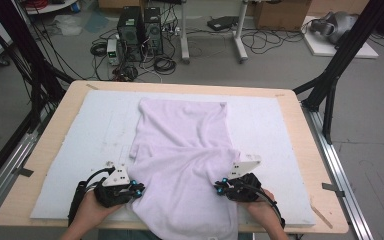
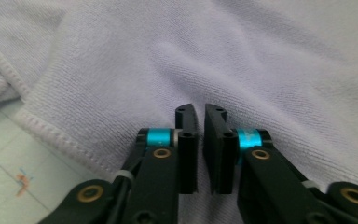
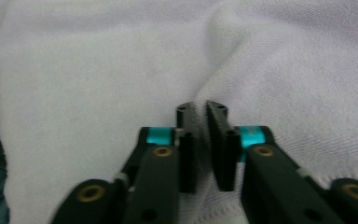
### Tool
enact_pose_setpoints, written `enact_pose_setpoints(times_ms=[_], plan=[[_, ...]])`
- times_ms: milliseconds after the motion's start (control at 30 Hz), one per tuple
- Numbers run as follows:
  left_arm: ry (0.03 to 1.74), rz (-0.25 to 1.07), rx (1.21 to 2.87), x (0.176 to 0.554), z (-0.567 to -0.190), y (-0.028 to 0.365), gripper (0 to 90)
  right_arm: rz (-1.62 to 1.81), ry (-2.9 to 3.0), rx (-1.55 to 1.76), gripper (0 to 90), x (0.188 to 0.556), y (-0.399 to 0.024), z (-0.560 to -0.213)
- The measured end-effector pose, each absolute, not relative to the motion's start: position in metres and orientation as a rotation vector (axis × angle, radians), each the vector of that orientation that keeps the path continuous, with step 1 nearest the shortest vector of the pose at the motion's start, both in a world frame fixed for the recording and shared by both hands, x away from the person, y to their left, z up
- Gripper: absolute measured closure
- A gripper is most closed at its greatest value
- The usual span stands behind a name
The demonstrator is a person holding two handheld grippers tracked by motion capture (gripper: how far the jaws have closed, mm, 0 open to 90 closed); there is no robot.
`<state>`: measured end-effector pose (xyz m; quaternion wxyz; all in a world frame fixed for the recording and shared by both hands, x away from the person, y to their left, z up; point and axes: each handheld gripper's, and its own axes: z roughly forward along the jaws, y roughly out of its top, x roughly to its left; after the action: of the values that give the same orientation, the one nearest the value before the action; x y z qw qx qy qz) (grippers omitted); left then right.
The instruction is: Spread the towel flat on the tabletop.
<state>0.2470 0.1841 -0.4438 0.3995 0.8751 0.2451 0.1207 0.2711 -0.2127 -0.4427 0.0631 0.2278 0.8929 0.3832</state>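
Observation:
A pale lilac towel (image 1: pixel 180 150) lies rumpled down the middle of the table, and its near end hangs over the front edge. My left gripper (image 1: pixel 139 189) is at the towel's near left edge. In the left gripper view the jaws of this gripper (image 2: pixel 200 112) stand almost together, with the towel (image 2: pixel 237 56) pinched in the narrow slit between them. My right gripper (image 1: pixel 219 186) is at the near right edge. Its jaws (image 3: pixel 200 109) are shut on a raised ridge of the towel (image 3: pixel 98 70) close to the hem.
A light blue foam mat (image 1: pixel 80 130) covers the wooden table (image 1: pixel 50 135). Black frame posts (image 1: pixel 340 65) stand at both far corners. On the floor behind are computer towers (image 1: pixel 140 32) and cables. Bare mat (image 2: pixel 0 154) lies beside the towel's hem.

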Motion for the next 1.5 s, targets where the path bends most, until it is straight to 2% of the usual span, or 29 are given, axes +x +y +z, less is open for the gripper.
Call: enact_pose_setpoints(times_ms=[300,500,533,567,600,700,833,933,967,1033,1100,1133,1300,1500], plan=[[0.575,0.388,2.216,0.215,-0.423,0.188,87.6,1.232,2.664,0.645,85.9,0.244,-0.214,-0.422],[0.531,0.327,2.166,0.167,-0.392,0.200,87.3,1.332,2.655,0.559,85.0,0.200,-0.221,-0.391],[0.530,0.316,2.156,0.163,-0.389,0.202,84.9,1.355,2.660,0.530,82.2,0.194,-0.222,-0.384],[0.539,0.313,2.155,0.162,-0.386,0.204,76.5,1.370,2.659,0.508,76.7,0.190,-0.222,-0.379],[0.540,0.334,2.156,0.165,-0.386,0.205,69.5,1.366,2.636,0.507,74.0,0.189,-0.223,-0.375],[0.583,0.359,2.152,0.189,-0.397,0.209,64.0,1.295,2.606,0.540,67.1,0.203,-0.223,-0.377],[0.600,0.367,2.165,0.222,-0.420,0.202,61.7,1.184,2.630,0.629,62.3,0.239,-0.221,-0.404],[0.621,0.367,2.192,0.241,-0.432,0.192,61.1,1.138,2.662,0.674,61.9,0.258,-0.218,-0.424],[0.636,0.359,2.215,0.247,-0.436,0.190,61.6,1.120,2.672,0.677,62.4,0.263,-0.217,-0.429],[0.630,0.325,2.230,0.254,-0.443,0.190,72.0,1.095,2.699,0.691,68.2,0.269,-0.214,-0.439],[0.638,0.293,2.218,0.256,-0.443,0.191,82.7,1.130,2.699,0.683,82.5,0.269,-0.214,-0.441],[0.635,0.304,2.220,0.254,-0.443,0.190,86.7,1.140,2.698,0.691,86.6,0.268,-0.214,-0.442],[0.639,0.294,2.223,0.246,-0.440,0.195,87.8,1.150,2.689,0.671,88.8,0.263,-0.214,-0.440],[0.604,0.269,2.168,0.214,-0.425,0.209,87.2,1.264,2.674,0.588,87.7,0.237,-0.214,-0.422]])
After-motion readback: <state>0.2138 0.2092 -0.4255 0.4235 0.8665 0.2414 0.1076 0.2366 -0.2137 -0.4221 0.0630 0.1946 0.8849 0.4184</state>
